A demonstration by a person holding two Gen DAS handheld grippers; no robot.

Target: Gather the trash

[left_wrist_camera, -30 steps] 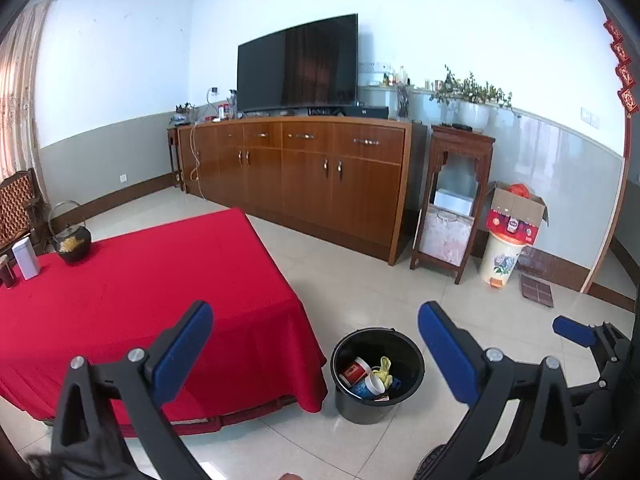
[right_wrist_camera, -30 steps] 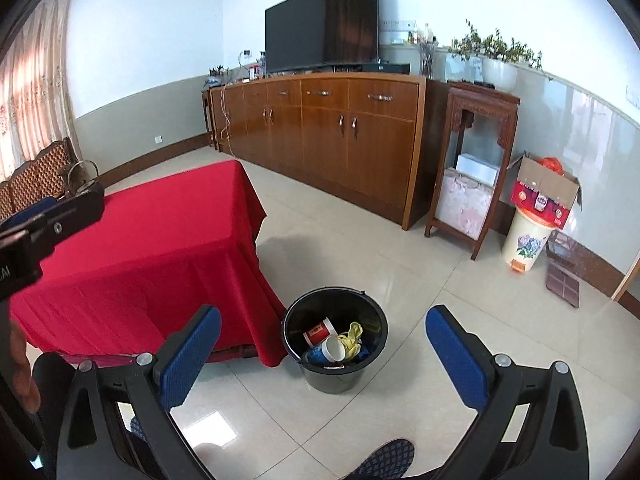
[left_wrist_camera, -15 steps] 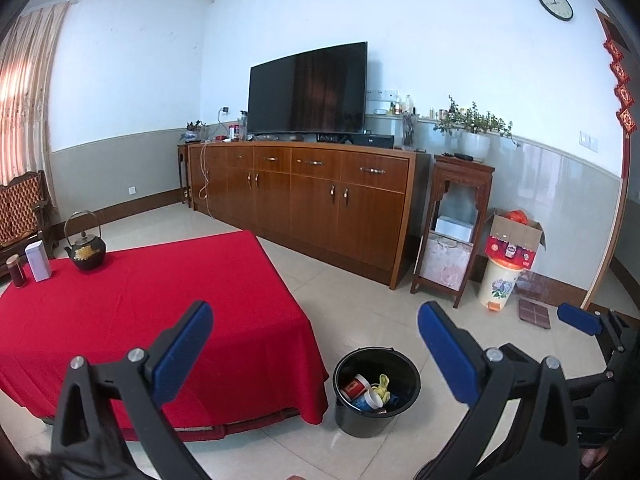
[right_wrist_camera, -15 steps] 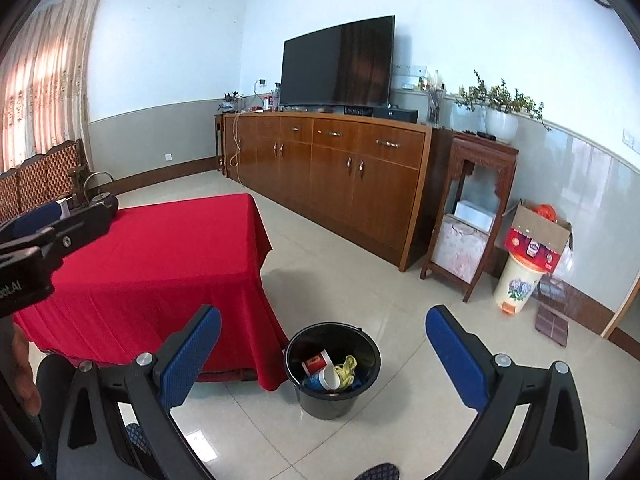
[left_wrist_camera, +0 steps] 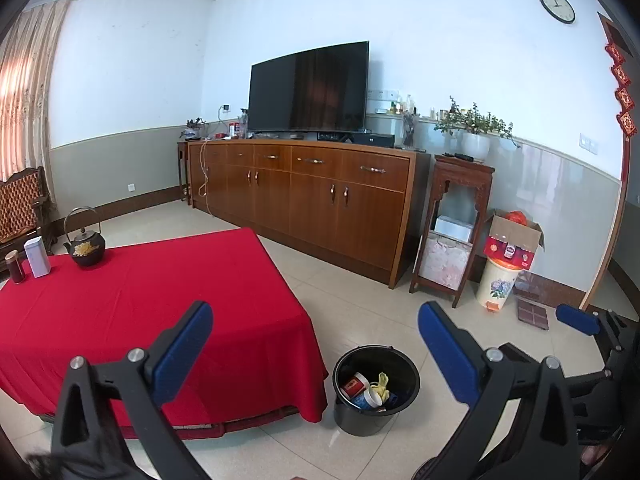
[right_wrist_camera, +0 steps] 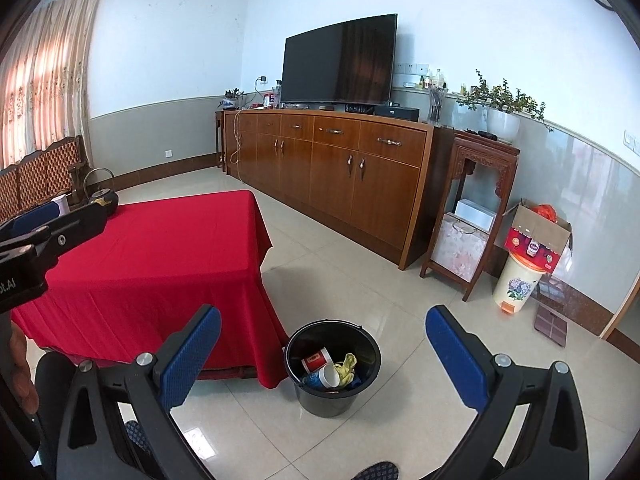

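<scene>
Both cams have tilted up since a sec ago: more wall, TV, clock in view, bucket lower in frame. I read that as pulling back from drop-off.

Far-left edge of red table (left_wrist_camera: 120, 300): dark jar (left_wrist_camera: 15, 267), white tin (left_wrist_camera: 37, 257), teapot (left_wrist_camera: 85, 246). Rest of cloth bare.

L gripper (left_wrist_camera: 314, 344) spread wide, holds nothing.

Black bucket (left_wrist_camera: 376, 390) on floor by table's right corner; trash inside: red cup (left_wrist_camera: 354, 385), yellow wad (left_wrist_camera: 380, 384).

R gripper (right_wrist_camera: 322, 350) spread wide, empty too.

Collecting looks near done.
</scene>
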